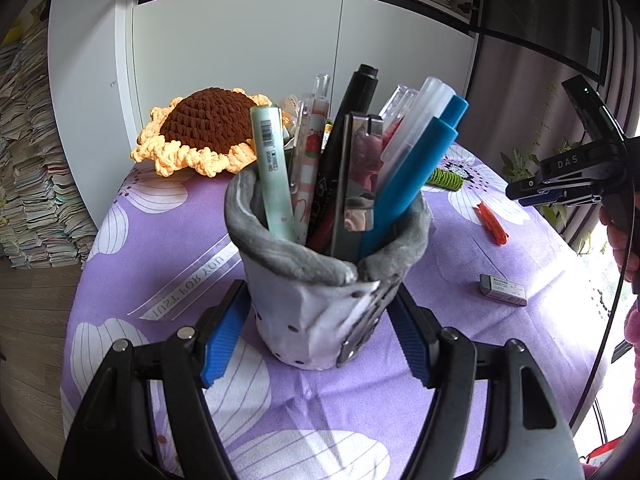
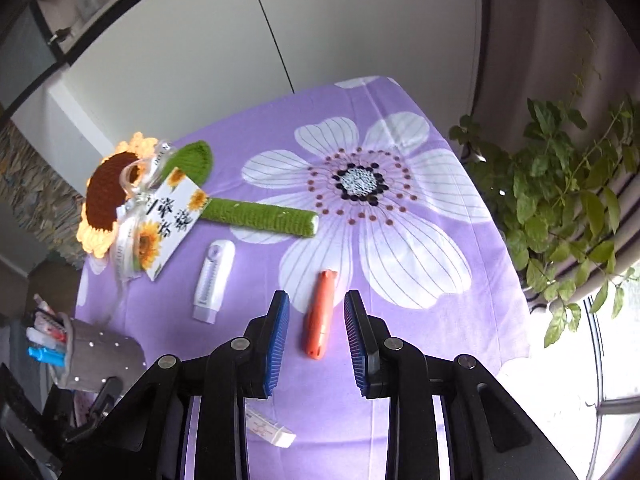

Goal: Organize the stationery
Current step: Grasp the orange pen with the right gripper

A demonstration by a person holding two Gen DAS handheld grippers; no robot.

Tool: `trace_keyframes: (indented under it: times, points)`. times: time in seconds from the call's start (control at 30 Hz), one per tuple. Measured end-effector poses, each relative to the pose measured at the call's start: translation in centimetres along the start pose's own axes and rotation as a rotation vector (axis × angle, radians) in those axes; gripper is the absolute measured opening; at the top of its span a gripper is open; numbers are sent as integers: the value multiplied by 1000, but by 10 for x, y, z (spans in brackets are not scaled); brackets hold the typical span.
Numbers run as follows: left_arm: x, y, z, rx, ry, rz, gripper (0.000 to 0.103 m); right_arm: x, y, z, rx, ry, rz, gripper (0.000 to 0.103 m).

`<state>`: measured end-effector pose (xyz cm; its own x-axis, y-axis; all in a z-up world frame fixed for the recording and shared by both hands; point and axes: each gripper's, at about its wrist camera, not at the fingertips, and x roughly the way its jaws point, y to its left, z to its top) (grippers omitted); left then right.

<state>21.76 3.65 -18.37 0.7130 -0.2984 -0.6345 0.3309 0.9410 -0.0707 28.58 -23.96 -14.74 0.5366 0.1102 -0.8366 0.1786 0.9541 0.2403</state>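
A grey fabric pen holder point(image 1: 320, 292) full of pens stands on the purple flowered tablecloth. My left gripper point(image 1: 320, 312) is shut on its lower body, a pad on each side. The holder also shows at the left edge of the right wrist view point(image 2: 96, 356). My right gripper point(image 2: 316, 306) is open above the cloth, its pads on either side of an orange utility knife point(image 2: 319, 314) that lies flat; the knife also shows in the left wrist view point(image 1: 491, 223). A white correction tape point(image 2: 214, 282) lies left of it. An eraser point(image 1: 503, 289) lies near the table's right side.
A crocheted sunflower point(image 2: 116, 192) with a green stem point(image 2: 260, 216) and a card lies at the far left of the table. A green plant point(image 2: 560, 184) stands past the right edge. White cabinets stand behind the table. Stacks of books point(image 1: 28, 160) are on the left.
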Motion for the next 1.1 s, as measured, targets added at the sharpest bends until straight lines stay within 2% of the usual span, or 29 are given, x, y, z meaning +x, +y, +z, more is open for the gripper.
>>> trace_keyframes:
  times: [0.13, 0.4, 0.57, 0.77, 0.8, 0.83, 1.1]
  points:
    - [0, 0, 0, 0, 0, 0, 69, 20, -9, 1, 28, 52, 13, 28]
    - [0, 0, 0, 0, 0, 0, 69, 46, 5, 9, -3, 96, -5, 28]
    - [0, 0, 0, 0, 1, 0, 69, 56, 14, 10, -29, 105, -41, 28]
    - [2, 1, 0, -3, 6, -2, 70, 59, 27, 8, -96, 75, -108, 28]
    - [2, 0, 0, -3, 6, -2, 70, 59, 30, 7, -115, 72, -118, 24]
    - [2, 0, -1, -3, 5, -2, 70, 59, 31, 5, -125, 69, -122, 15]
    - [2, 1, 0, -3, 6, -3, 70, 36, 27, -2, -71, 39, -25, 14]
